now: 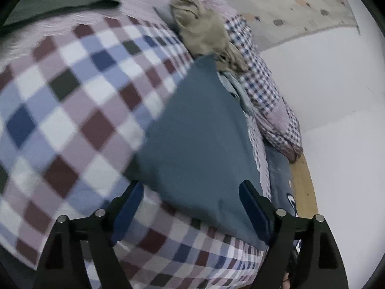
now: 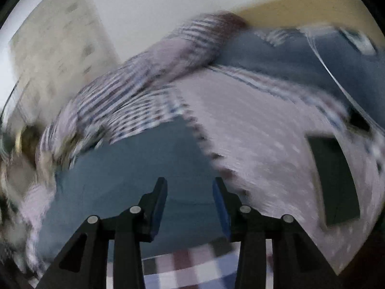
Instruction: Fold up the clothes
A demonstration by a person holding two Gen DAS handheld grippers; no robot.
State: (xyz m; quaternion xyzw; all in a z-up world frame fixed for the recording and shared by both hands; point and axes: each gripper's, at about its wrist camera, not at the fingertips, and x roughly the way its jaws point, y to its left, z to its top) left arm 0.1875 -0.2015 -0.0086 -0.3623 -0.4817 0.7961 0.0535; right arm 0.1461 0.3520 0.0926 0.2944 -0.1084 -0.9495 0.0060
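Blue cloth (image 1: 197, 130) lies folded flat on the bed (image 1: 72, 101); both grippers' fingers (image 1: 255, 207) (image 2: 223, 207) are spread, empty; a beige garment (image 1: 204, 29) at 12 o'clock waits unfolded.

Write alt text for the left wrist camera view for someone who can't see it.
The open left gripper hovers over a flat blue-grey folded garment lying on a checked red, blue and white bedspread. Beyond it lies a crumpled tan garment, with a white wall on the right.

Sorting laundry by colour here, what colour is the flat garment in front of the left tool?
Plain teal blue garment, no pattern; clearest in the left wrist view.
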